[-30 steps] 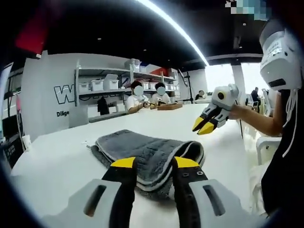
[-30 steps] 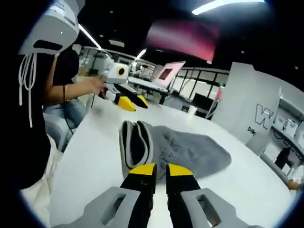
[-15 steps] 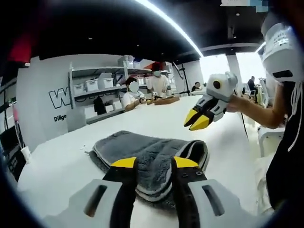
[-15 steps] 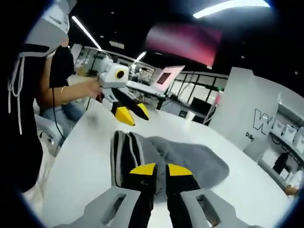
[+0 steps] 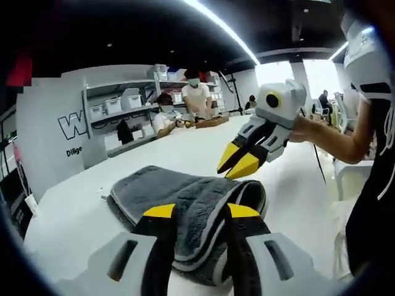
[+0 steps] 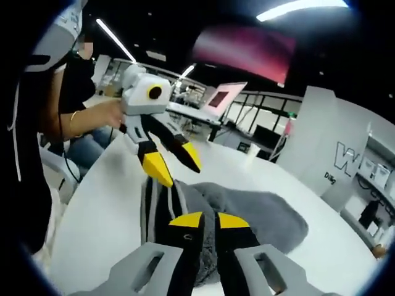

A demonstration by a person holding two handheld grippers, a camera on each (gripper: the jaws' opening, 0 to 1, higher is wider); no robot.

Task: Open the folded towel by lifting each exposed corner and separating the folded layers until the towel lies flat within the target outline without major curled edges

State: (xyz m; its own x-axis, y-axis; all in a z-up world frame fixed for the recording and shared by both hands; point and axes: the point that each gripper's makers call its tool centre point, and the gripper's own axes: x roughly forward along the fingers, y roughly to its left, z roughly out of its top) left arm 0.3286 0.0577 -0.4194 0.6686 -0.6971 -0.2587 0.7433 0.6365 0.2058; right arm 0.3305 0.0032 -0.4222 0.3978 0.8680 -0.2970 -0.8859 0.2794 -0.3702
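The towel is lying folded on the worktop. The left claw is being held wide over its near edge; the right claw, narrowly parted, is poised above the stacked layers, presumably to lift a corner.

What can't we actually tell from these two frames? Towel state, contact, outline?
- Left gripper view: the near edge of the towel is hidden behind the left gripper.
- Left gripper view: the right gripper hangs at the fold; touching or just above, cannot tell.
- Right gripper view: the right gripper's own jaws cover the towel's corner layers.
- Table: no target outline can be made out.
- Wall lettering is cut off by the shelves.
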